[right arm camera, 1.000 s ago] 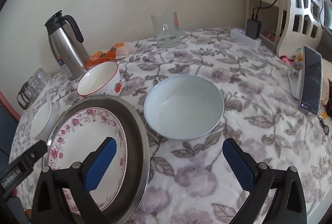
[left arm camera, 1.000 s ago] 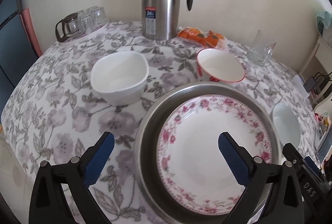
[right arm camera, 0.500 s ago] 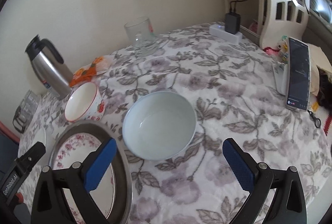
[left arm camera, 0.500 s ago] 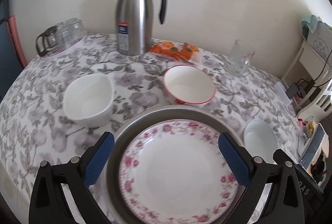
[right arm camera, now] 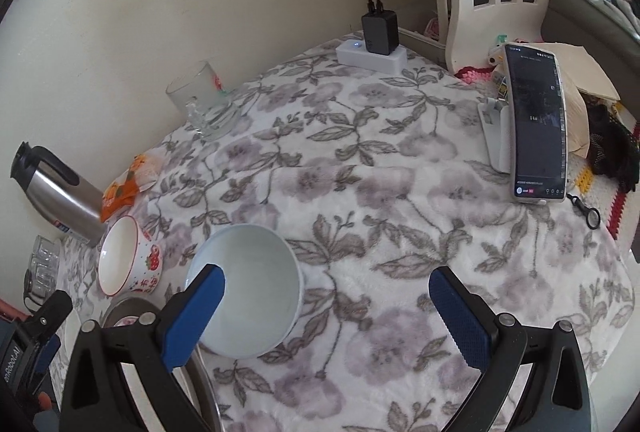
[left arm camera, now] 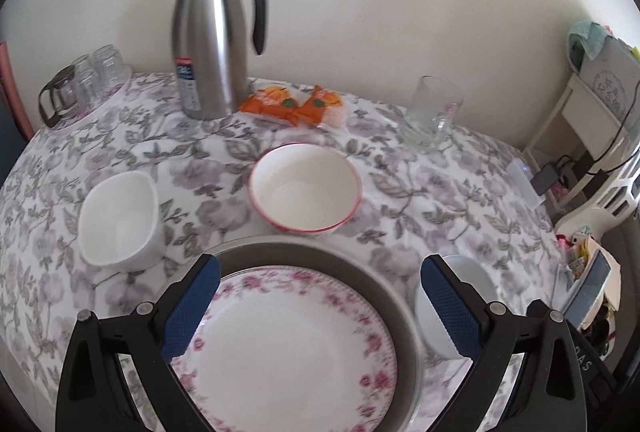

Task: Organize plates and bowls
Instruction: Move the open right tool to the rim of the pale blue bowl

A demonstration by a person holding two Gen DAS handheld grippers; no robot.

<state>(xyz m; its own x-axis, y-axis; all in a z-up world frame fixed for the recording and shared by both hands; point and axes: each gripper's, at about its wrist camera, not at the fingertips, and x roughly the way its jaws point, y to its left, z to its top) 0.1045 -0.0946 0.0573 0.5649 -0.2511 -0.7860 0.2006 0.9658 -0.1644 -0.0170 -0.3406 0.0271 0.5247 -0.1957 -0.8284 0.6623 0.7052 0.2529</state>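
Hovering over the floral tablecloth (right arm camera: pixel 400 192), both grippers hold nothing, blue pads spread wide. Left gripper (left arm camera: pixel 320 308) sits above the rose-patterned plate (left arm camera: pixel 288 352), which lies inside a round metal tray (left arm camera: pixel 384 284). Just beyond the tray's far rim: red-rimmed bowl (left arm camera: pixel 306 188), upright, empty. Left of that, a square white bowl (left arm camera: pixel 118 218), also empty, close to the tray but apart. Pale blue bowl (left arm camera: pixel 460 296) sits beside the tray's right edge, partly hidden by the right pad. Right gripper (right arm camera: pixel 326 316) hangs over cloth, its left pad overlapping the pale blue bowl (right arm camera: pixel 248 288) in view; whether it touches the bowl I cannot tell. Red-rimmed bowl (right arm camera: pixel 128 256) shows strawberry print on its side. Steel thermos jug (left arm camera: pixel 216 48) at the back by the wall, orange snack packets (left arm camera: pixel 296 104) and glass mug (left arm camera: pixel 434 112) to its right, small glasses (left arm camera: pixel 86 80) to its left. Phone on stand (right arm camera: pixel 536 124) near the table's right edge.
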